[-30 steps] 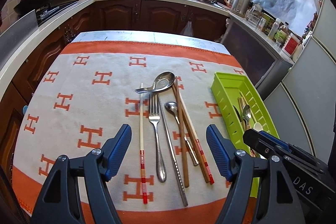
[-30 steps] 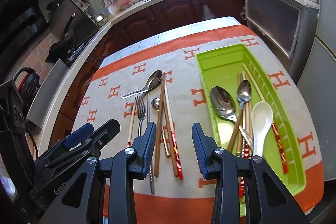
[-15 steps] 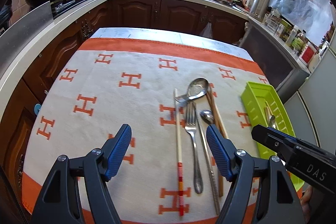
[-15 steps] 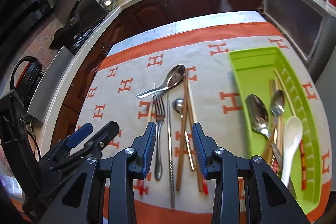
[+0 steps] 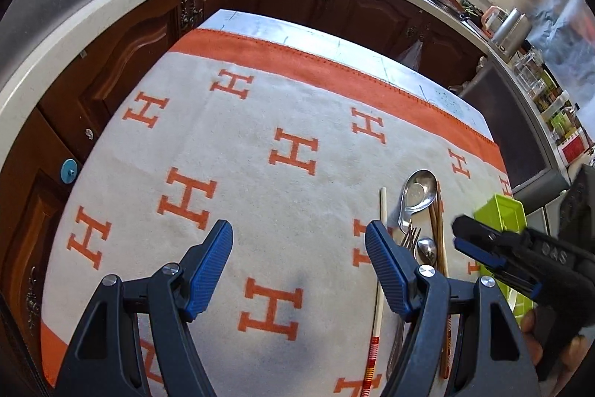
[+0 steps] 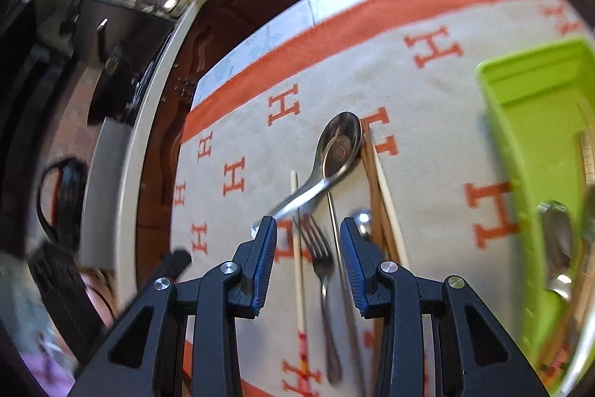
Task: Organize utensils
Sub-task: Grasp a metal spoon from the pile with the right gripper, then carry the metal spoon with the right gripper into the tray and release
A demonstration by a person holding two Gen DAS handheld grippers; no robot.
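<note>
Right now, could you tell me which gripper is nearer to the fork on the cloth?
The right. The right gripper hovers open directly over the fork, its tines between the fingers. The left gripper is open over bare cloth, with the fork off to its right.

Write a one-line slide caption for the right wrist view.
Open right gripper descends over the fork among utensils on the cloth, green tray alongside.
</note>
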